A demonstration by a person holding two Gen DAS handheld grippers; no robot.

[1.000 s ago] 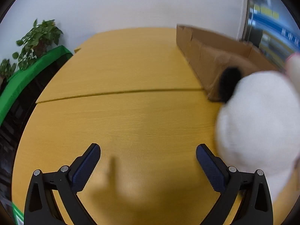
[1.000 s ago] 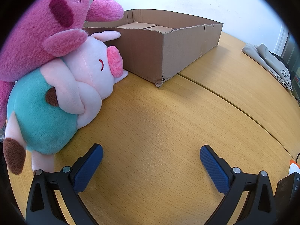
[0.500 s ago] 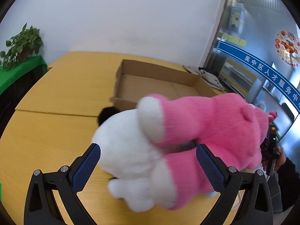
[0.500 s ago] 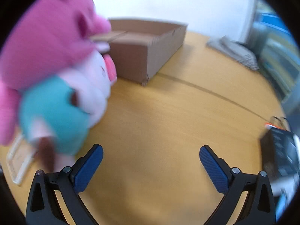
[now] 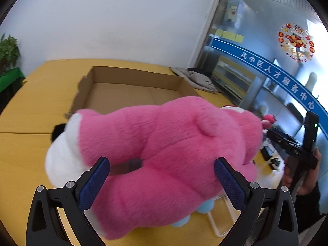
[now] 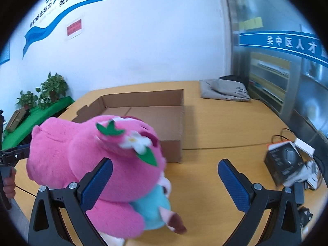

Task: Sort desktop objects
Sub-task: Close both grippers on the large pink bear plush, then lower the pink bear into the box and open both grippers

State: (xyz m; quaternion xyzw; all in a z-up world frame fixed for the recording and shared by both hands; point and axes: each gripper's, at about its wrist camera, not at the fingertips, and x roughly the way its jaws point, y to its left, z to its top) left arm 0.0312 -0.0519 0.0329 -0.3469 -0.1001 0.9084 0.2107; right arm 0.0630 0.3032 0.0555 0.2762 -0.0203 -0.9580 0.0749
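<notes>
A big pink plush bear (image 5: 168, 155) lies on top of other soft toys on the wooden desk (image 5: 30, 106). My left gripper (image 5: 162, 181) is open, its blue pads either side of the bear's body, close to it. A white plush (image 5: 59, 164) sticks out at the bear's left. In the right wrist view the bear's head (image 6: 94, 164) with a strawberry leaf and flower lies by the left pad of my open right gripper (image 6: 165, 182). A pig plush in teal (image 6: 153, 211) lies under the bear. An open cardboard box (image 5: 131, 92) stands behind the toys; it also shows in the right wrist view (image 6: 155, 114).
A folded grey cloth (image 6: 223, 91) lies at the desk's far right. Black boxes and cables (image 6: 287, 164) sit at the right edge. A clear frame (image 5: 223, 219) lies by the toys. Potted plants (image 6: 49, 92) stand at the left, off the desk.
Both grippers have swung round and risen. The left one has come up to the pink bear, now between its pads. The right one now sees the bear's head and the box from above.
</notes>
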